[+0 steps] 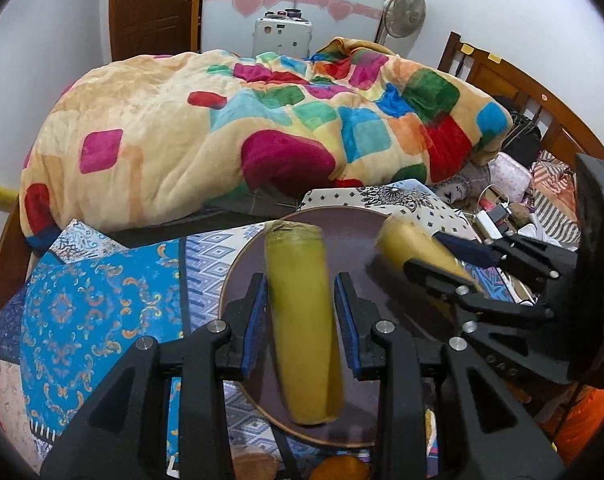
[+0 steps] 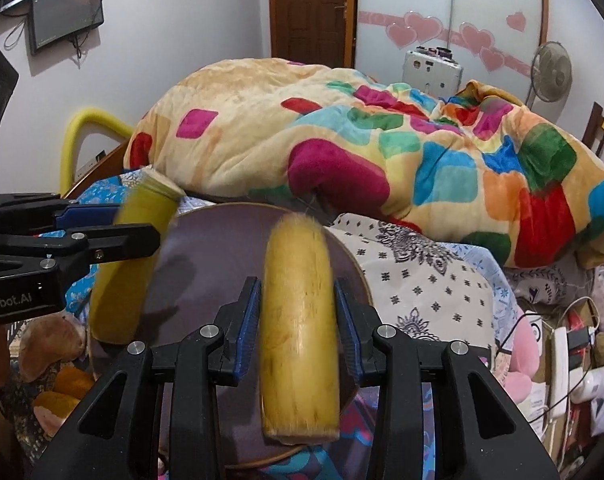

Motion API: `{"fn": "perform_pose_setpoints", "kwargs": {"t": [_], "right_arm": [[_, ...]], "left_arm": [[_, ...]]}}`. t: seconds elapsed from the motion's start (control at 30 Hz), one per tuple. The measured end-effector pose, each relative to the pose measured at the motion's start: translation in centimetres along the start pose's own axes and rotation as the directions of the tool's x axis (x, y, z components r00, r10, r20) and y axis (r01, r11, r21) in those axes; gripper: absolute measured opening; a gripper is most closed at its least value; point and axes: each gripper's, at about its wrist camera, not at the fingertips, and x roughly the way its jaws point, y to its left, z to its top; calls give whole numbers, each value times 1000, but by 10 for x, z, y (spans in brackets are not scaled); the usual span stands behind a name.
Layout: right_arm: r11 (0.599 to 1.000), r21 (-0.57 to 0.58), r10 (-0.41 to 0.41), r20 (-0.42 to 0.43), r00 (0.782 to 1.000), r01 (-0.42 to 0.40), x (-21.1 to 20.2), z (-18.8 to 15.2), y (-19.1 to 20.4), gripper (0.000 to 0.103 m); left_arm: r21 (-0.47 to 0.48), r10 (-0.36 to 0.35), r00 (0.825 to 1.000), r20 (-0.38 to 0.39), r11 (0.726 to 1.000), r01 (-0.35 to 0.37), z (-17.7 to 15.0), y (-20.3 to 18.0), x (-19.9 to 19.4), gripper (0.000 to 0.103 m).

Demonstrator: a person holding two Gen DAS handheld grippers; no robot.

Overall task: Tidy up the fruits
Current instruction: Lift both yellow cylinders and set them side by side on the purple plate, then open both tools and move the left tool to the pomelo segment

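Note:
A round dark purple plate (image 1: 354, 236) lies on the patterned bedcloth; it also shows in the right wrist view (image 2: 222, 232). My left gripper (image 1: 301, 280) is shut on a greenish-yellow corn cob (image 1: 302, 320), held lengthwise over the plate. My right gripper (image 2: 298, 284) is shut on a paler yellow corn cob (image 2: 298, 320) over the plate's right side. In the left wrist view the right gripper (image 1: 434, 252) and its cob (image 1: 406, 244) show at right. In the right wrist view the left gripper (image 2: 142, 224) and its cob (image 2: 138, 256) show at left.
A bulky colourful blanket (image 1: 242, 128) lies just behind the plate. Oranges (image 2: 68, 392) and brownish fruit (image 2: 50, 340) lie left of and below the plate. Cables and clutter (image 2: 562, 344) fill the right. A wooden headboard (image 1: 502, 76) stands at far right.

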Motion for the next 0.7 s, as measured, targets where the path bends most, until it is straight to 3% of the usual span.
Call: {"fn": "perform_pose_setpoints", "kwargs": {"t": [0.3, 0.57, 0.7], "right_arm": [[1000, 12, -23, 72, 997, 22, -37, 2, 3, 38], [999, -1, -49, 129, 990, 50, -77, -12, 17, 48], [999, 6, -53, 146, 988, 52, -94, -22, 25, 51]], "left_arm": [[40, 34, 999, 38, 999, -35, -11, 0, -30, 37], [65, 60, 996, 69, 996, -64, -29, 2, -71, 37], [77, 74, 994, 82, 994, -81, -44, 4, -92, 43]]}}
